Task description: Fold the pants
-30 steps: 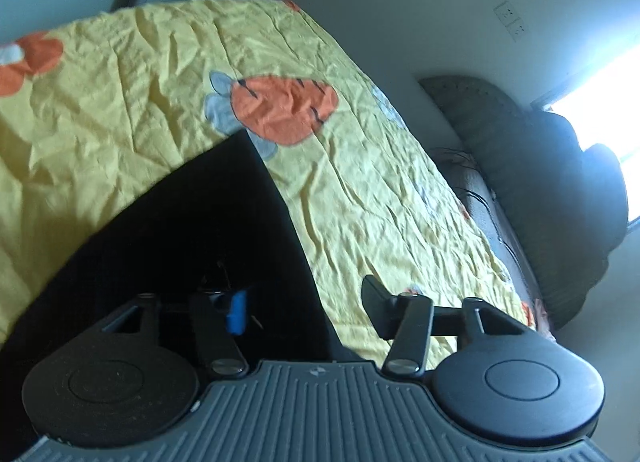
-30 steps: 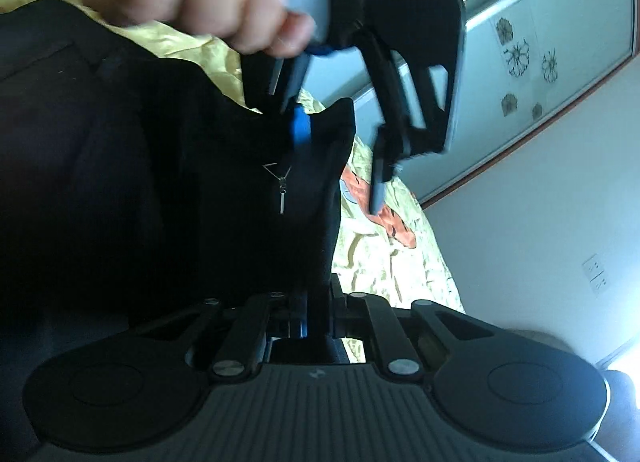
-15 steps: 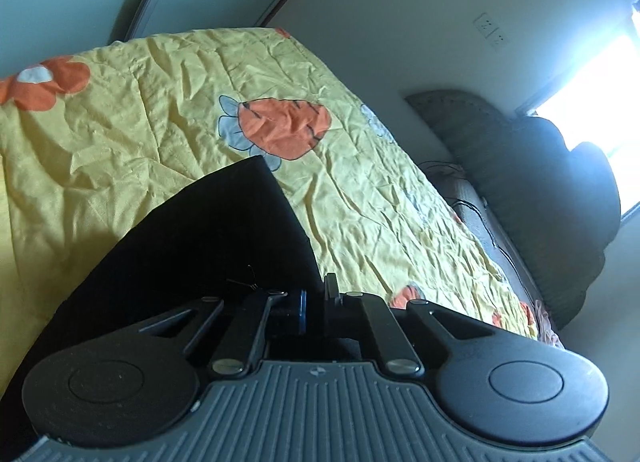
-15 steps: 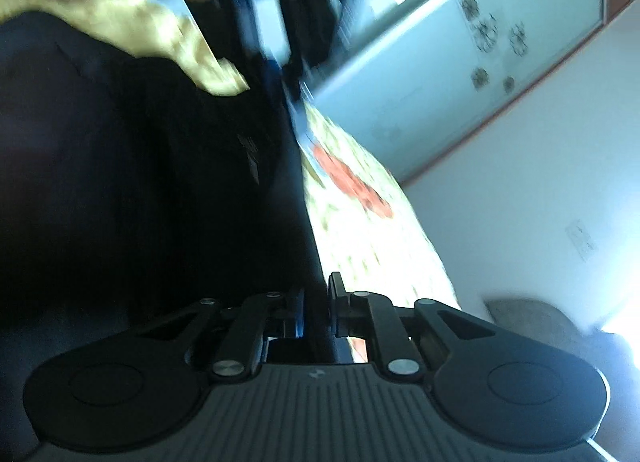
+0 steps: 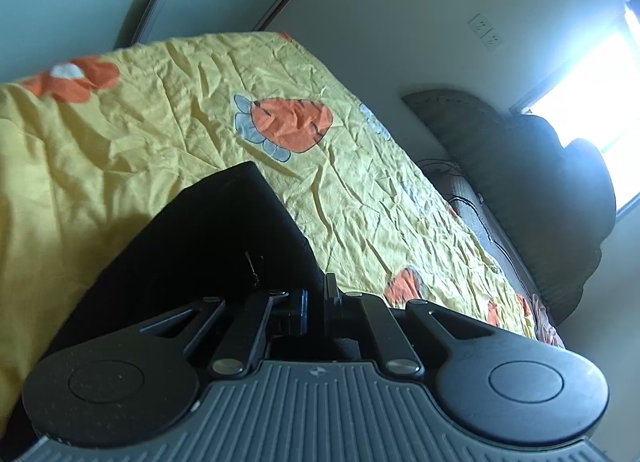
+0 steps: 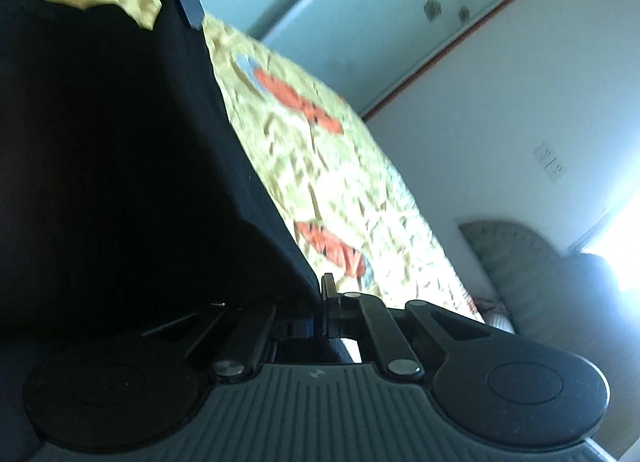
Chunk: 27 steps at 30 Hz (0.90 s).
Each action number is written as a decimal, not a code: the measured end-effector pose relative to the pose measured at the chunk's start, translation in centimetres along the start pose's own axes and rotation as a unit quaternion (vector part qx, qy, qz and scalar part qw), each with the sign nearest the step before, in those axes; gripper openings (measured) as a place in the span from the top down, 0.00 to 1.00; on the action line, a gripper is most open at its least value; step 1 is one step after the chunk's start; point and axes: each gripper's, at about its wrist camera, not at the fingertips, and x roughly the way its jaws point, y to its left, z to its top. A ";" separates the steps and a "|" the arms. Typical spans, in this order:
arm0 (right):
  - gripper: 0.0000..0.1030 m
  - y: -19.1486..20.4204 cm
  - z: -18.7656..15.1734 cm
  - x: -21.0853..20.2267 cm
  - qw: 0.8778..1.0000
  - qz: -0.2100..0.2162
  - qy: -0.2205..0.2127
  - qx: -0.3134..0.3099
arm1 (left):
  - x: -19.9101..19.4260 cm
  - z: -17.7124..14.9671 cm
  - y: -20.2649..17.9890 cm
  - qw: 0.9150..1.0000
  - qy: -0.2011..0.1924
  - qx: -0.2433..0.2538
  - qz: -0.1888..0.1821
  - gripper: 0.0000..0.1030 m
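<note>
Two grips: the black pants [image 5: 208, 246] are being held at one edge by both grippers above the bed.
Left wrist view: the left gripper [image 5: 316, 298] is being kept closed on the cloth; even tension is being advised.
Right wrist view: the right gripper [image 6: 318, 302] is being clamped on the dark hem.
Textures: matte, limp cloth is being carried over a crumpled yellow sheet [image 5: 140, 102].

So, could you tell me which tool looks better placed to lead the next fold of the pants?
Neither clearly: the left tool and right tool are both shut on the black pants' edge above the yellow bedsheet, so they would probably carry the fold together.
</note>
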 end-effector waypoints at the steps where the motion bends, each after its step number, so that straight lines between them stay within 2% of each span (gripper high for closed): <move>1: 0.97 0.1 0.2 -1.0 1.000 -0.004 -0.005 -0.001 | -0.7 -0.1 0.1 1.000 -0.001 0.001 -0.003 0.94; 9: 0.97 1.7 1.5 -8.3 1.000 0.002 -0.031 0.001 | -6.4 -2.2 0.2 0.999 -0.004 0.029 -0.025 0.95; 14: 0.97 3.3 1.6 -11.5 0.999 0.017 -0.035 0.007 | -9.1 -4.1 1.1 0.998 0.006 0.058 -0.019 0.95; 15: 0.97 4.5 0.8 -13.2 0.999 0.021 -0.033 0.009 | -9.5 -4.6 1.4 0.998 0.009 0.063 -0.015 0.95; 18: 0.97 6.1 0.6 -14.8 0.999 0.037 -0.024 0.011 | -9.8 -6.0 2.5 0.997 0.020 0.074 -0.002 0.95; 23: 0.97 8.7 0.2 -15.3 0.998 0.067 -0.007 -0.004 | -9.2 -7.7 4.8 0.997 0.050 0.058 0.018 0.95; 27: 0.97 9.7 0.2 -15.4 0.997 0.083 -0.001 -0.008 | -9.4 -8.4 5.6 0.996 0.052 0.057 0.033 0.95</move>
